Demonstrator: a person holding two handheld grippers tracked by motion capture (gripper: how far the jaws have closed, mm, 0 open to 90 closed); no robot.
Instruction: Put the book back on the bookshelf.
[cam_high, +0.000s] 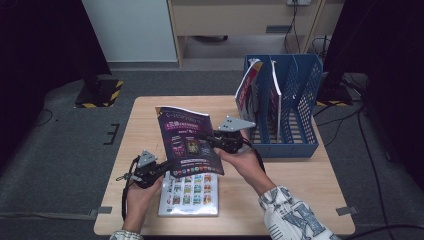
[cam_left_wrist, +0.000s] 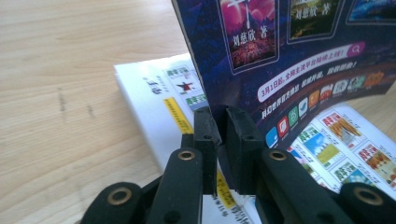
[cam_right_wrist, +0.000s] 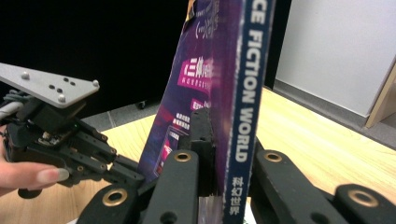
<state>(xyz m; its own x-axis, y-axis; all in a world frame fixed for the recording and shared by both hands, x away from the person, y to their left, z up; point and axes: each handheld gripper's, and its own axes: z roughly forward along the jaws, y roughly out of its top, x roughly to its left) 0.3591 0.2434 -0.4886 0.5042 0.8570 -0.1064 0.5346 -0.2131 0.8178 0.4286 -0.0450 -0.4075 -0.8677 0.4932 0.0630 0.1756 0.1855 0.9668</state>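
Right gripper view: magazine (cam_right_wrist: 219, 93) cover (edge-on)

Dark purple magazine (cam_high: 187, 142) with pink and white panels, blue spine lettered white; white magazine (cam_high: 190, 192) gridded with colourful tiles, yellow strip; blue perforated file rack (cam_high: 295, 100); pale wood-grain table (cam_high: 145, 125); black jaws.

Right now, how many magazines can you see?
4: purple magazine held by both grippers, white magazine flat on the table, two magazines upright in the blue rack; more may hide there.

The purple magazine (cam_high: 187, 142) hides the top of the white booklet (cam_high: 190, 192).
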